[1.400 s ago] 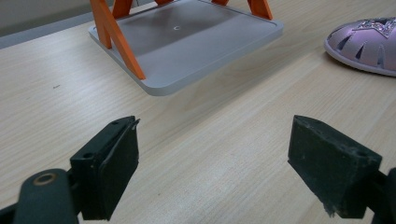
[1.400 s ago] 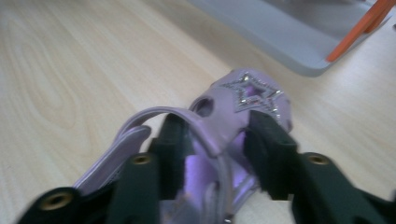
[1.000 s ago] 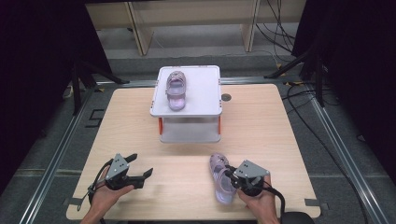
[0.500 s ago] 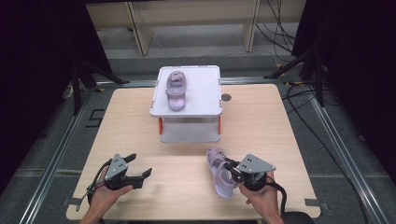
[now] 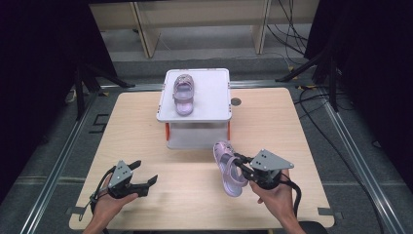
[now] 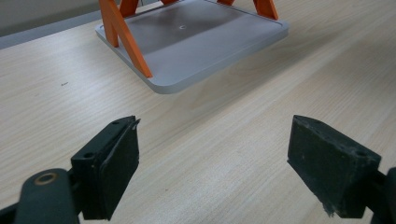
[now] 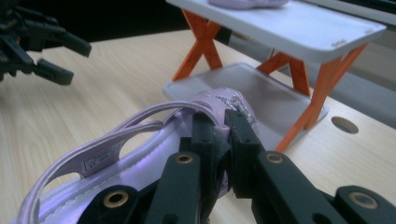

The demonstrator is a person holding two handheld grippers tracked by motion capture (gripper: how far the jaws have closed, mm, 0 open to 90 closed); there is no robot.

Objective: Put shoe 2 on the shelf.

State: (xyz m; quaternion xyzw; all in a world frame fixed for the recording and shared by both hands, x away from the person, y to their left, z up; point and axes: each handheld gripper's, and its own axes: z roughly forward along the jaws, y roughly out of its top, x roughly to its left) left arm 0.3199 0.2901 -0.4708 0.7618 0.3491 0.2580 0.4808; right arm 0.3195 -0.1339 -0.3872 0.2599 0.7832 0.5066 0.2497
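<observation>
— Sandal [image 5: 228, 168] first, from the high view: where is it against the white stand [image 5: 214, 97]?
— Just in front of the stand, off the table [image 5: 146, 122], pinched in your right gripper [image 5: 242, 168]. A second sandal [image 5: 182, 93] lies on the stand's top shelf. Your left gripper [image 5: 142, 179] sits well left of the stand.
— Left gripper view?
— Your jaws stand wide with nothing between them; the stand's lower shelf [image 6: 201, 42] lies ahead.
— Right gripper view?
— Your jaws are clamped on the sandal's strap [image 7: 224, 105], in front of the stand's orange legs [image 7: 201, 42].
</observation>
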